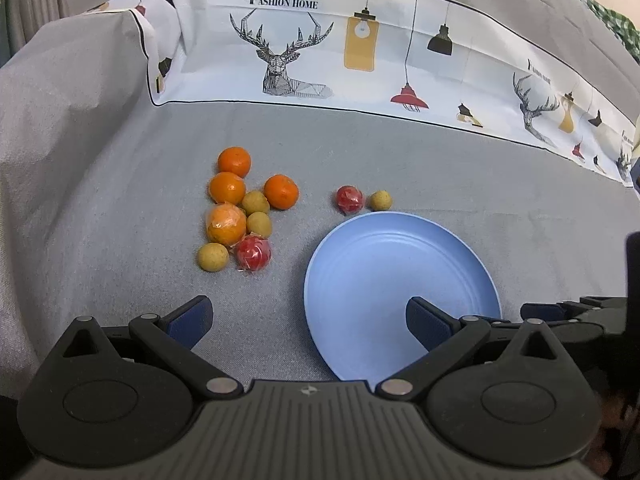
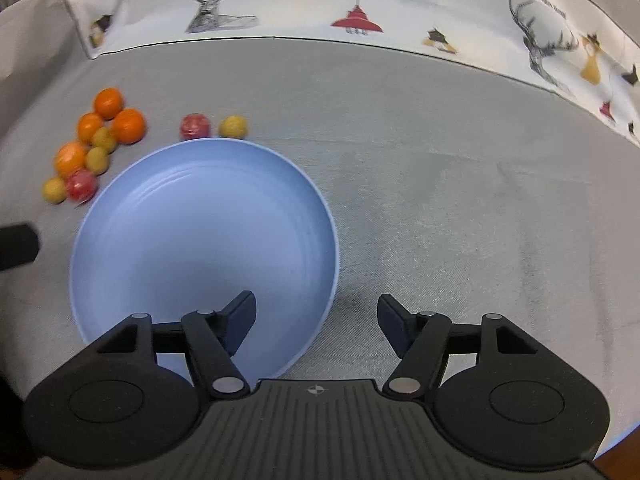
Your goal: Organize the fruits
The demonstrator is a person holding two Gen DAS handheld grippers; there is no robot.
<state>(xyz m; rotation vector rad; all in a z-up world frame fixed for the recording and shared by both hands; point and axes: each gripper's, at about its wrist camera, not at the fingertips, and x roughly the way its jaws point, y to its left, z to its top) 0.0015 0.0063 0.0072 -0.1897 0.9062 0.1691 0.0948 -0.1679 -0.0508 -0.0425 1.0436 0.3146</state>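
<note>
An empty blue plate point(image 1: 400, 276) lies on the grey cloth; it also shows in the right wrist view point(image 2: 200, 220). Left of it is a cluster of several oranges point(image 1: 227, 188), yellow-green fruits point(image 1: 213, 257) and a red wrapped fruit point(image 1: 253, 253); the cluster shows in the right wrist view point(image 2: 92, 144). Behind the plate sit a red fruit point(image 1: 349, 199) and a yellow-green fruit point(image 1: 380, 200). My left gripper point(image 1: 310, 320) is open and empty, its right finger over the plate's near rim. My right gripper point(image 2: 316, 320) is open and empty, its left finger over the plate.
A white printed cloth with deer and lamps point(image 1: 320, 52) rises behind the grey surface point(image 2: 460, 200). Part of the right gripper point(image 1: 580, 316) shows at the left view's right edge. Folded grey fabric point(image 1: 60, 120) rises at the left.
</note>
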